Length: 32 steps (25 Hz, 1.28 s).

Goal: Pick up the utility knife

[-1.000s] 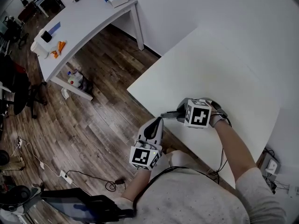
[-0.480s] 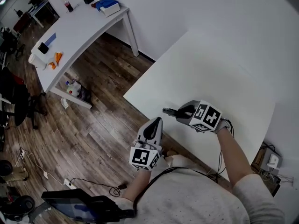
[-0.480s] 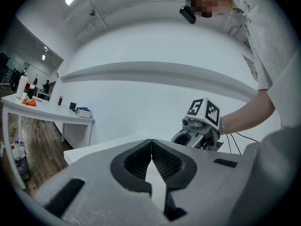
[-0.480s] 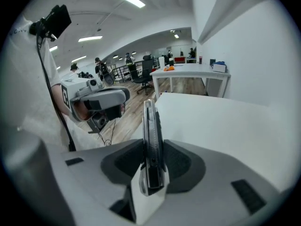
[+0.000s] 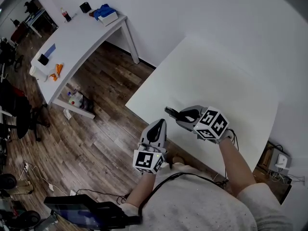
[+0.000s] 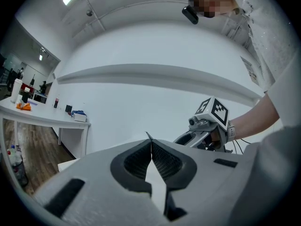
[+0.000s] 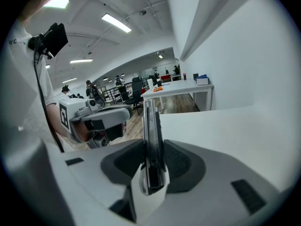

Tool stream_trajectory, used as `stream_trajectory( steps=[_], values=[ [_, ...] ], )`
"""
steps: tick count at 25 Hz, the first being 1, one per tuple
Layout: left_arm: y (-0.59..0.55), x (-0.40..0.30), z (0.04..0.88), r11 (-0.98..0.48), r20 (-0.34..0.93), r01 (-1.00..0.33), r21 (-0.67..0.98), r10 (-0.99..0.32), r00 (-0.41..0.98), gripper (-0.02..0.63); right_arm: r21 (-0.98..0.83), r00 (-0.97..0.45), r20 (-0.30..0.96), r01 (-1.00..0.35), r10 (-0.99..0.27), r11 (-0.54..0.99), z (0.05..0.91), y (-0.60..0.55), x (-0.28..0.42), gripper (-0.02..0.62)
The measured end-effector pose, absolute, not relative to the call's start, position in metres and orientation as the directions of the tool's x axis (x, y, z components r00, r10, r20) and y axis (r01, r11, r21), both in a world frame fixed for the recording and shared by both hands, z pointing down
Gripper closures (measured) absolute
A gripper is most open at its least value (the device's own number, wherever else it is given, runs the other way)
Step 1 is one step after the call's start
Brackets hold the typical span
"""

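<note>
The utility knife (image 7: 150, 121) is a slim dark handle, clamped edge-on between the pads of my right gripper (image 7: 153, 149). In the head view the right gripper (image 5: 186, 116) hangs above the near edge of the white table (image 5: 221, 76), and the knife (image 5: 172, 112) sticks out of it to the left. My left gripper (image 5: 155, 129) is beside it, off the table's edge and over the floor. In the left gripper view its jaws (image 6: 151, 147) meet with nothing between them.
A second white table (image 5: 77, 40) stands at the far left with a blue box, a bottle and small items on it. Wooden floor lies between the two tables. White walls close in behind and to the right of the near table.
My right gripper has risen off the table with the knife in it and rolled, its marker cube now facing up. The left gripper has lifted a little.
</note>
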<state>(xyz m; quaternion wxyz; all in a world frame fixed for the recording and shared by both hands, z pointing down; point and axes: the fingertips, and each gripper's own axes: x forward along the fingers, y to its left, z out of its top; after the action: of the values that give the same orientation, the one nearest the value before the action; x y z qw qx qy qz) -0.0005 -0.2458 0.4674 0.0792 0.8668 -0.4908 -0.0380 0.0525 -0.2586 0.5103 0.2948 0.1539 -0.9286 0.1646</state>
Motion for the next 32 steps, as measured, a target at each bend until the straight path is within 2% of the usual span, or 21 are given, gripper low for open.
stream_trajectory(
  steps=[7, 32],
  values=[
    [-0.247, -0.003, 0.457, -0.517, 0.009, -0.840, 0.166, -0.851, 0.526, 0.598, -0.242, -0.814, 0.515, -0.440, -0.270, 0.865, 0.486, -0.261, 0.049, 0.462],
    [-0.254, -0.017, 0.452, -0.514, 0.014, -0.842, 0.163, -0.852, 0.523, 0.598, -0.233, -0.804, 0.423, -0.542, -0.417, 0.808, 0.457, -0.268, 0.041, 0.462]
  ],
)
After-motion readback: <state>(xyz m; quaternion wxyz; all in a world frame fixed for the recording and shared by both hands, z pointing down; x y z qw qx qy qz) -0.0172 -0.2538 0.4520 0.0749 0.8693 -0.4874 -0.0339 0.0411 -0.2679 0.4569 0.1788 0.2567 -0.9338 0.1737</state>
